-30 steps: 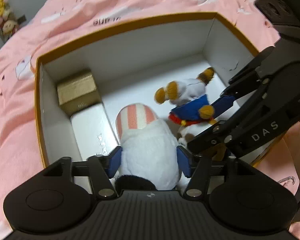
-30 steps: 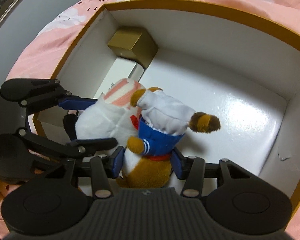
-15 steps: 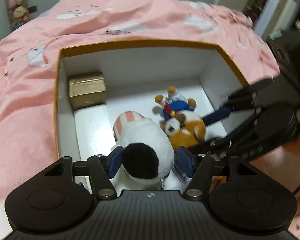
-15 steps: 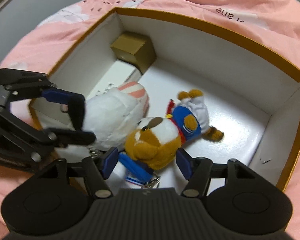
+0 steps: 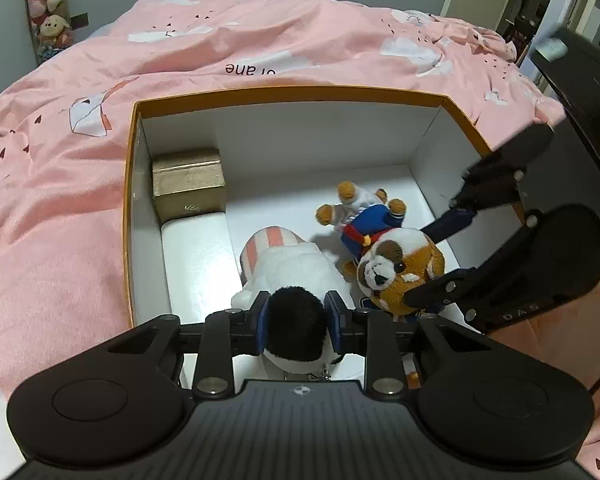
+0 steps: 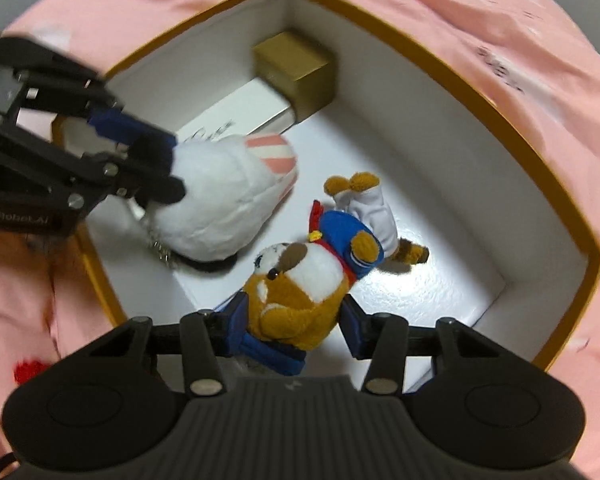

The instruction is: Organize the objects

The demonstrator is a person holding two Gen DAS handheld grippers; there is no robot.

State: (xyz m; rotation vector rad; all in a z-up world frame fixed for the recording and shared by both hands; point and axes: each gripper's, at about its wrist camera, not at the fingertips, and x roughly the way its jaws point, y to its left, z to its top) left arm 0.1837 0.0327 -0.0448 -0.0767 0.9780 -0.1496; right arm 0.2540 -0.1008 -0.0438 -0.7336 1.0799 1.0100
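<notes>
Left wrist: white plush (image 5: 296,280) inside orange-rimmed box (image 5: 292,94).

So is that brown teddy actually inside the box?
Inside: the brown teddy lies on the box floor, head toward the camera, feet pointing away.

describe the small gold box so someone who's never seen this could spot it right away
On the pink bedspread sits an open white box with an orange rim. In one of its corners is the small gold box, against a flat white box. It is the only metallic gold, hard-edged cube; its other neighbours are plush toys.
</notes>
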